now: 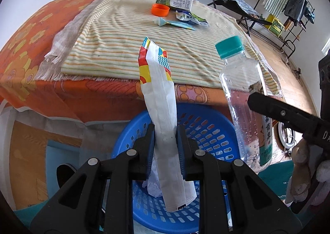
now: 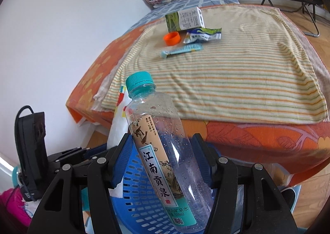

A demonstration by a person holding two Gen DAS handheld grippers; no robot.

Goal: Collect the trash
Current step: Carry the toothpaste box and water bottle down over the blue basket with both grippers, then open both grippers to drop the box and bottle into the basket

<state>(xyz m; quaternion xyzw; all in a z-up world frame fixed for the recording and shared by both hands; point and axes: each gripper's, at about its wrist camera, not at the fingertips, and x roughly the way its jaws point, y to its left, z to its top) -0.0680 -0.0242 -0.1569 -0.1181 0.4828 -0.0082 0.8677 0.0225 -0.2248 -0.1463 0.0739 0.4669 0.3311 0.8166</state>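
Both pieces of trash hang over the blue basket (image 1: 206, 122), ready to drop.

The left tool (image 1: 166, 141) is clamped on the flattened wrapper (image 1: 163, 110), the right tool (image 2: 163, 162) on the empty bottle (image 2: 165, 151). Best to lower each well inside the rim, then release, so neither tips out onto the floor.

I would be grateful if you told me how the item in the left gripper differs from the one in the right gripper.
The left gripper holds a flat, opaque white paper wrapper with a colourful printed top; the right gripper holds a round, clear plastic bottle with a teal cap. The wrapper stands nearly upright; the bottle leans left in the right wrist view. Both are held above the blue basket.
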